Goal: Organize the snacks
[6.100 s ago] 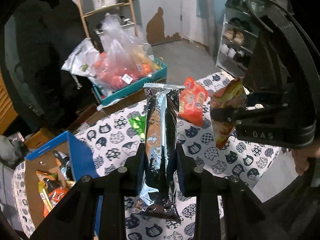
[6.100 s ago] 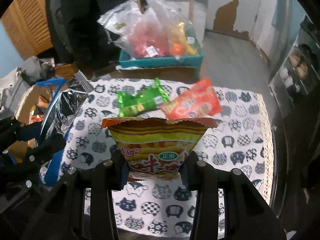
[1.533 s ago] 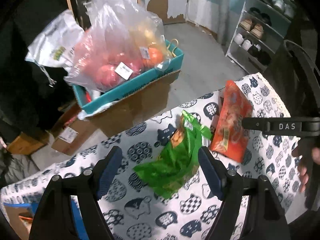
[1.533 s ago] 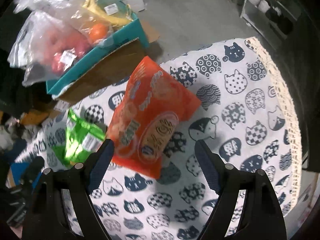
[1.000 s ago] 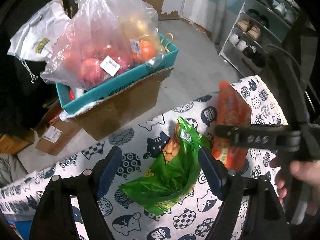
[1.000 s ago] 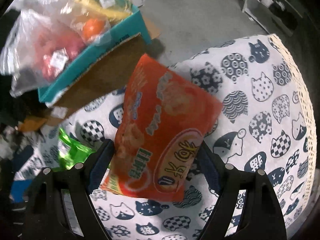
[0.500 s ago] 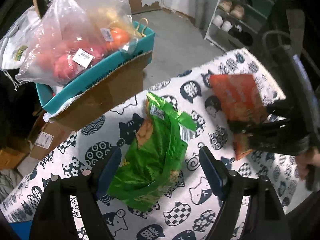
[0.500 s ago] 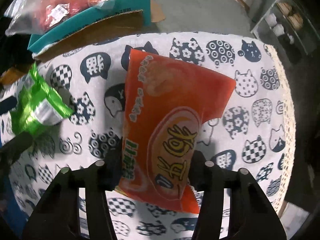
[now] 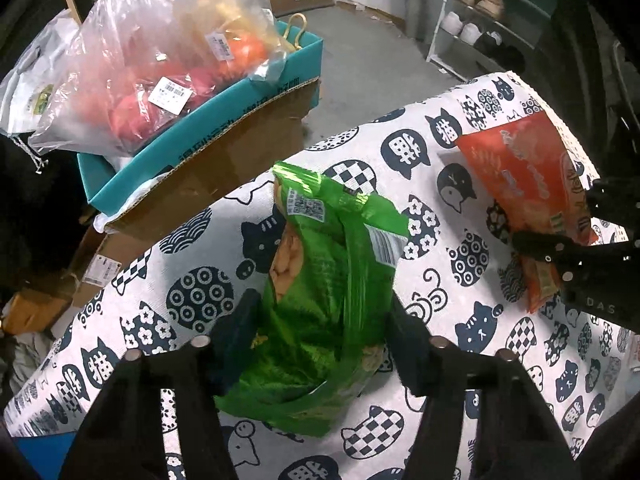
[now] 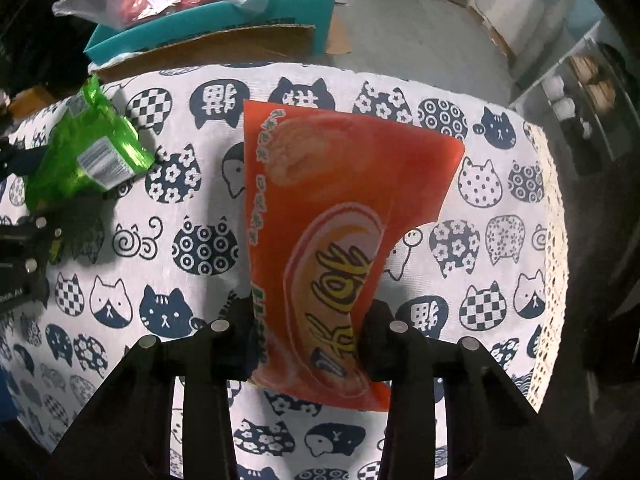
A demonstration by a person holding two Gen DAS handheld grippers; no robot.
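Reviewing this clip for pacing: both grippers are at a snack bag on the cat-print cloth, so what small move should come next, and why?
Probably lift both. The right gripper pinches the orange bag, and the left gripper has closed around the green bag; both bags look gripped and little else crowds them on the cloth.

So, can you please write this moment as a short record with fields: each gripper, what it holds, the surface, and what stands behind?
left gripper: closed on the green snack bag
right gripper: closed on the orange snack bag
surface: cat-print tablecloth
green bag position: to the left of the orange bag, apart from it
background: teal box with bagged fruit; shoe rack
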